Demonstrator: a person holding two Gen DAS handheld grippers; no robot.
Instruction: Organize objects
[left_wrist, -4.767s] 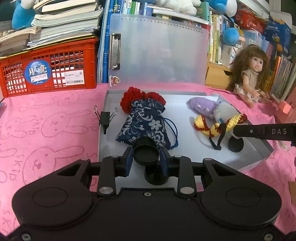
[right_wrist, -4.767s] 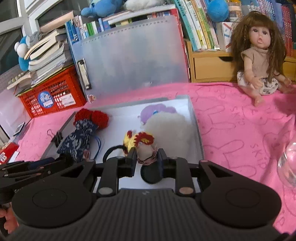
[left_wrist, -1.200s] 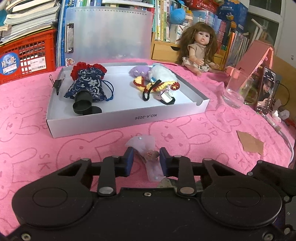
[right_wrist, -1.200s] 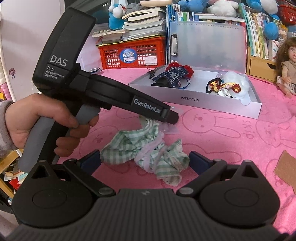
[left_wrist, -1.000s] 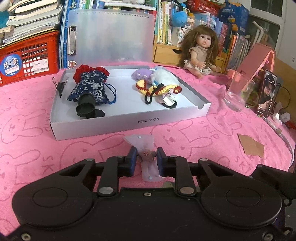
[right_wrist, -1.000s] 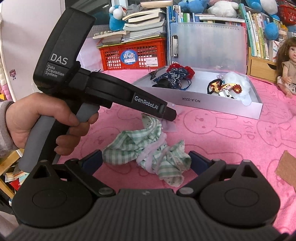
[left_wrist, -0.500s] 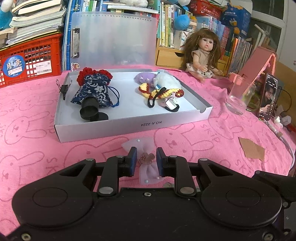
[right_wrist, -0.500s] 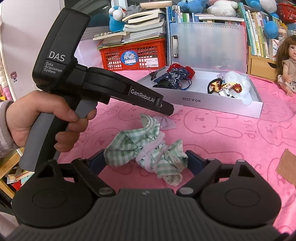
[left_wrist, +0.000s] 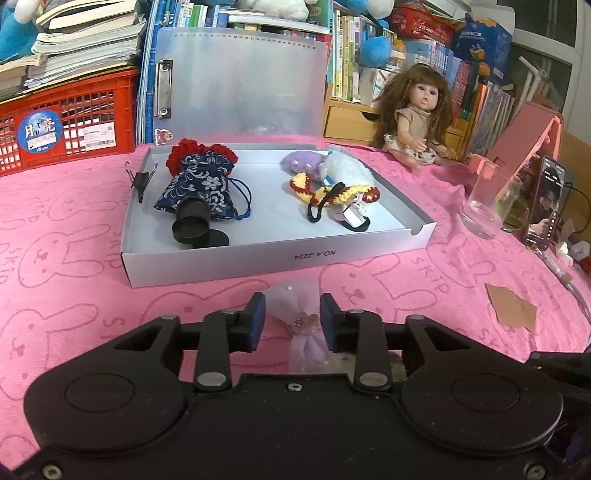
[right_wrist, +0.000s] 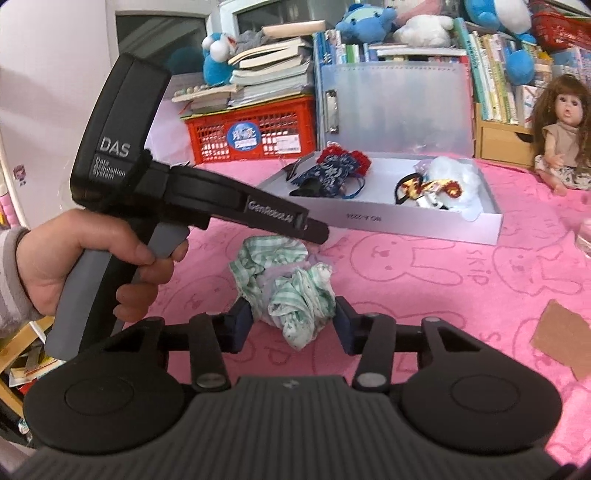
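- The left tongs (left_wrist: 291, 321) had just been opening; their blue pads stood a little apart on either side of a small sheer pink organza bow with a flower button at its knot (left_wrist: 301, 319), and the pads did not press on it.
- That bow lay on the pink rabbit-print towel covering the desk (left_wrist: 74, 280), just in front of the shallow white cardboard tray (left_wrist: 280, 258) and outside it.
- The right tongs (right_wrist: 291, 325) had just been closing — their pads now sat against both flanks of a crumpled green-and-white checked cloth with a lilac frill (right_wrist: 288, 291), gripping its near end.
- The cloth rested on the towel well short of the tray (the far part of it lay under the nose of the left tool).
- A hand in a striped grey cuff (right_wrist: 85, 266) held the left tool by its grey handle.
- Inside the tray, on the left, lay a navy floral drawstring pouch with a red knitted rim (left_wrist: 199, 184), with a short black cylinder (left_wrist: 190, 223) leaning against its near edge.
- On the right of the tray sat a white fluffy toy (left_wrist: 347, 171), a lilac plush piece (left_wrist: 297, 162) and a yellow-and-red crocheted strap (left_wrist: 332, 192) — all touching.
- A black binder clip (left_wrist: 142, 181) was clipped on the tray's left wall.
- Right of the tray stood a clear drinking glass (left_wrist: 487, 203); behind it a long-haired doll in a beige dress (left_wrist: 415, 118) sat on the towel.
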